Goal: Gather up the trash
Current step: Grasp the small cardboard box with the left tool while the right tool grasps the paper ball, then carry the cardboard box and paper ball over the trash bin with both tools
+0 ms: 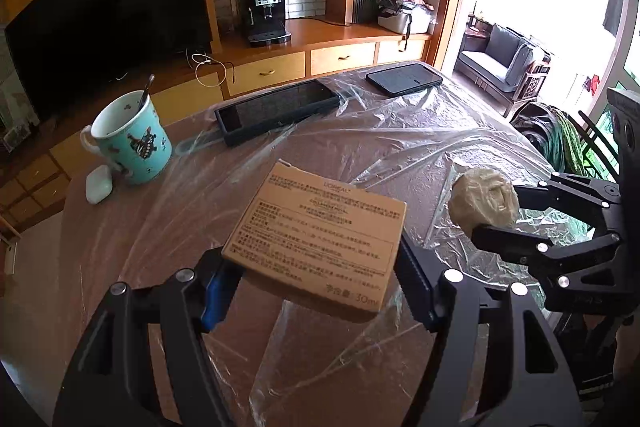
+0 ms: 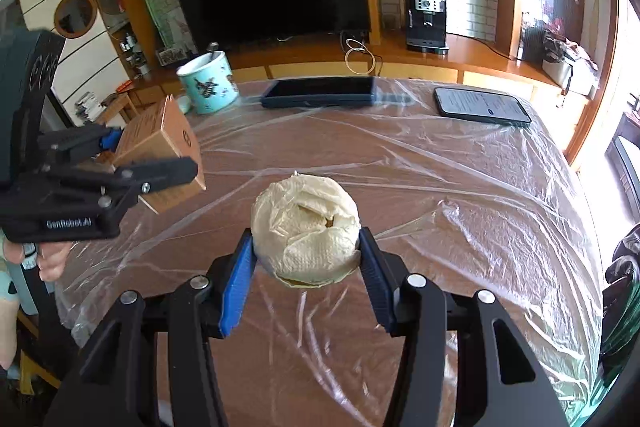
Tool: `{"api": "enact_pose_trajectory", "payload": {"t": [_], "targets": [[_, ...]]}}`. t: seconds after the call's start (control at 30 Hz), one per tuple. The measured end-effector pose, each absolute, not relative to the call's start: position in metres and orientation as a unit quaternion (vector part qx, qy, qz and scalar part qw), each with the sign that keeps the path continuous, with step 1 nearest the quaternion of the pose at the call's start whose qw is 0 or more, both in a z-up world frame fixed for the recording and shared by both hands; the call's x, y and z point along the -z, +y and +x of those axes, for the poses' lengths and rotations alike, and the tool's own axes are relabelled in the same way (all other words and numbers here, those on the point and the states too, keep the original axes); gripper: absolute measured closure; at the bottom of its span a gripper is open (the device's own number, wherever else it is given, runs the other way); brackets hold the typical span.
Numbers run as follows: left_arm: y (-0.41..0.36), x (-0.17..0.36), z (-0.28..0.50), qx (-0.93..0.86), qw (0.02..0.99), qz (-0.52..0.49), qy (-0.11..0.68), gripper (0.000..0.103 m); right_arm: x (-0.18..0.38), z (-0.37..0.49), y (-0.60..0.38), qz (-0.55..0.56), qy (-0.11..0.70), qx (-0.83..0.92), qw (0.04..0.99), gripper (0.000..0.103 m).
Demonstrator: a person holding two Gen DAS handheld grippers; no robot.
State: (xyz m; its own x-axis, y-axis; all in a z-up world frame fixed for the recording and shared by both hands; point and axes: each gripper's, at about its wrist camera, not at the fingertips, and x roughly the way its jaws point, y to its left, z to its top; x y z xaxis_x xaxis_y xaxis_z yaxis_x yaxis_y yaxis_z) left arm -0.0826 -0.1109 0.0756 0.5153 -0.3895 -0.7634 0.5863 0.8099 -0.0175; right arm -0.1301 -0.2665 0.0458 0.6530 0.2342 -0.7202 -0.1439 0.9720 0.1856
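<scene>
My left gripper (image 1: 316, 275) is shut on a brown cardboard box (image 1: 320, 235) with printed text and holds it above the table. The box also shows in the right wrist view (image 2: 160, 143), at the left, between the left gripper's fingers (image 2: 168, 171). My right gripper (image 2: 306, 259) is shut on a crumpled ball of pale paper tissue (image 2: 306, 231) and holds it above the table. The ball also shows in the left wrist view (image 1: 484, 203), at the right, pinched by the right gripper (image 1: 500, 211).
The table (image 2: 440, 187) is covered with clear plastic film. At its far side stand a turquoise mug (image 1: 134, 143) with a spoon, a white earbud case (image 1: 98, 185), a dark blue tray (image 1: 276, 111) and a phone (image 1: 404, 79). A TV and coffee machine stand on the sideboard behind.
</scene>
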Motion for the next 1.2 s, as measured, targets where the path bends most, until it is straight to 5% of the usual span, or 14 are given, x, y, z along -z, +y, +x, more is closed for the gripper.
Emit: {"api": "enact_pose_trajectory", "payload": {"t": [1.2], "targets": [[-0.040, -0.055, -0.246, 0.264, 0.871, 0.086, 0.405, 0.033, -0.045, -0.254, -0.233, 0.029, 0.407, -0.166, 0.898, 0.053]]}}
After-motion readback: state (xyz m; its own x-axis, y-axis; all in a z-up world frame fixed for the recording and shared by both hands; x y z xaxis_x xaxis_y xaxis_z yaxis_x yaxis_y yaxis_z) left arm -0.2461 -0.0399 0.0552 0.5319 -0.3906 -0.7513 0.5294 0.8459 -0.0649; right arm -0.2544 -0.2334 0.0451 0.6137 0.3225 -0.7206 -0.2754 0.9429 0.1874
